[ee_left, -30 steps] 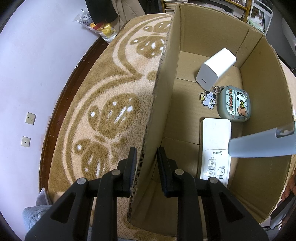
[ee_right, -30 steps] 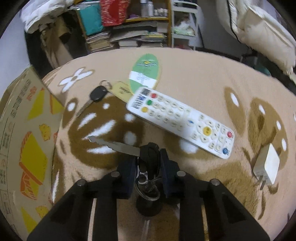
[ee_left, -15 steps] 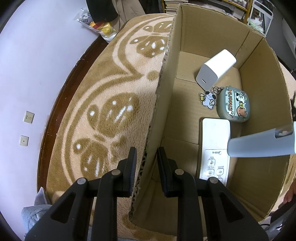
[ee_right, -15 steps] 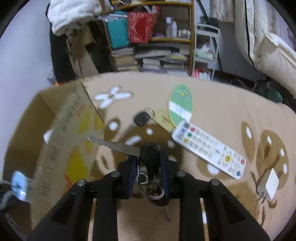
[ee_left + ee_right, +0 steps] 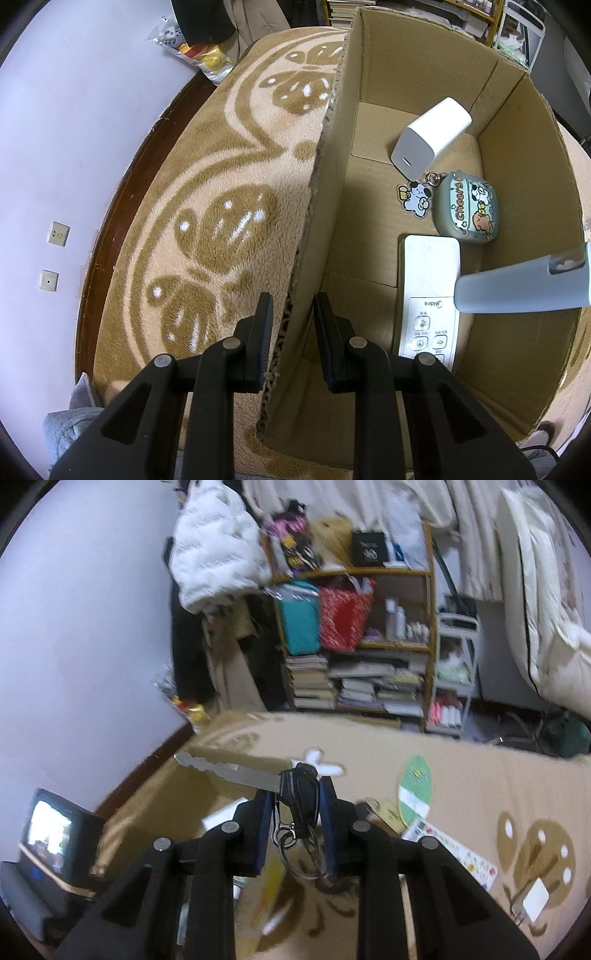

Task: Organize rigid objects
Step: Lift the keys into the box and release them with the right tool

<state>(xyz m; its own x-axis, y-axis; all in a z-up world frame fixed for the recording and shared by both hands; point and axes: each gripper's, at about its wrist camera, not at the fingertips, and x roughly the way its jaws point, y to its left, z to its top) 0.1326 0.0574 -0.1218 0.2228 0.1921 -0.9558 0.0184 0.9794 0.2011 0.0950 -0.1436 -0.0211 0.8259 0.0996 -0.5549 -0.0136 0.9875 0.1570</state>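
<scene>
Left gripper: jaws straddle the near wall of the box, one finger outside over the blanket, one inside; a gap shows on each side of the cardboard, so whether they pinch it I cannot tell
Blanket: tan and cream, lying at 9 o'clock of the box
Charger: white block, tilted, at 12 o'clock on the box floor
Charm: dog-shaped tag, just beside the case at its 9 o'clock, joined to it by a ring
Case: green pouch with cartoon print, at 6 o'clock of the charger, near it
AC remote: white, flat on the box floor at 6 o'clock of the case, buttons toward the camera
Grey tube: reaches in from 3 o'clock over the box, its end above the AC remote's right edge
Right gripper: jaws clenched on the key, held in the air over the box edge; black head between the fingers, blade pointing to 10 o'clock, rings hanging below
Tag: green oval on the blanket at 3 o'clock of the key
TV remote: white, coloured buttons, at 5 o'clock of the tag
Plug: white, on the blanket at 4 o'clock, well apart from the key
</scene>
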